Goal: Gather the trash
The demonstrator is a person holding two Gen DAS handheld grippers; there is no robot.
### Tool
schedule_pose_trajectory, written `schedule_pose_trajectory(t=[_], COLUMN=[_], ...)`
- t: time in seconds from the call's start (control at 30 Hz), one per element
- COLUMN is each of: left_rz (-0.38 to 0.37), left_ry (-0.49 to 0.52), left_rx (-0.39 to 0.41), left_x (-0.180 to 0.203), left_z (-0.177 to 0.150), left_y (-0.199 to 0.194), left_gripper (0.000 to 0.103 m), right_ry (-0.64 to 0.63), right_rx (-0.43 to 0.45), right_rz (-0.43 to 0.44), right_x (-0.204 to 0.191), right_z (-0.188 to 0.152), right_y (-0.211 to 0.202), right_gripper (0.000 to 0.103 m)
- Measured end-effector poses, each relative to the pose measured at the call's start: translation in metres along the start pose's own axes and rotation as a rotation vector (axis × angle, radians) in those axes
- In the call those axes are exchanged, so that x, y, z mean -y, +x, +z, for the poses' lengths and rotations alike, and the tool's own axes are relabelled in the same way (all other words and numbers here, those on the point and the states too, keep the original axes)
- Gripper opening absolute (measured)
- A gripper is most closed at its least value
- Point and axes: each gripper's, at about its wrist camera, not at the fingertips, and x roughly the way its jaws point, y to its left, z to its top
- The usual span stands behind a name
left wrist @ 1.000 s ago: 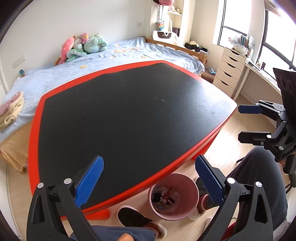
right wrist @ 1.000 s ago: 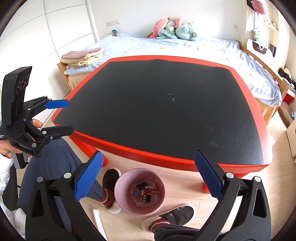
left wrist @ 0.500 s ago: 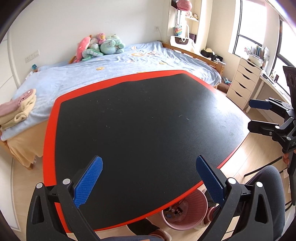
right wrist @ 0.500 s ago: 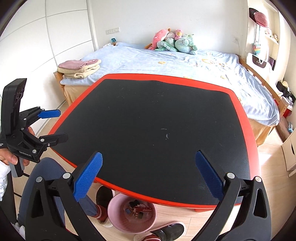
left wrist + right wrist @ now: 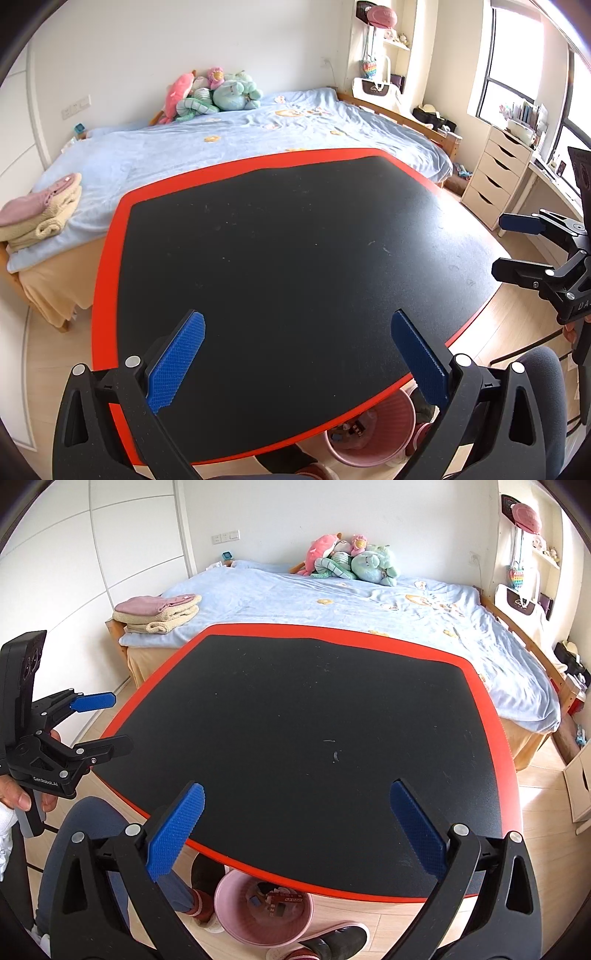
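Note:
A pink trash bin (image 5: 264, 908) stands on the floor under the near edge of the black, red-rimmed table (image 5: 295, 709), with wrappers and small scraps inside. In the left wrist view the bin (image 5: 369, 439) is half hidden by the table (image 5: 295, 240). The tabletop shows only faint smudges. My left gripper (image 5: 297, 316) hovers open over the table's near side with nothing between its blue pads; it also shows as the left gripper (image 5: 119, 722) in the right wrist view. My right gripper (image 5: 296, 787) is open and empty too, and appears as the right gripper (image 5: 500, 243) off the table's right corner.
A bed (image 5: 258, 147) with a blue sheet lies just behind the table, with plush toys (image 5: 210, 92) and folded towels (image 5: 159, 611) on it. A white drawer unit (image 5: 495, 173) stands at the right. The person's knees (image 5: 85, 834) and slippered feet (image 5: 332, 941) flank the bin.
Both grippers lifted and tilted up from the bin toward the tabletop. The bin slid to the bottom of both views, now partly under the table edge. Both stayed open.

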Motion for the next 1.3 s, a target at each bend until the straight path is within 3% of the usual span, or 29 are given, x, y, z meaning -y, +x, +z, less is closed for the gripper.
schedule_pose_trajectory(t=[1.3], left_rz=[-0.001], left_ry=[0.028], left_rx=[-0.022], left_x=[0.0027], left_z=[-0.0012], left_y=[0.0059], left_gripper=[0.097], right_ry=[0.001], right_rx=[-0.006], right_rz=[-0.006], right_x=[-0.0002], right_z=[-0.0007], right_y=[0.0067], right_gripper=[0.099])
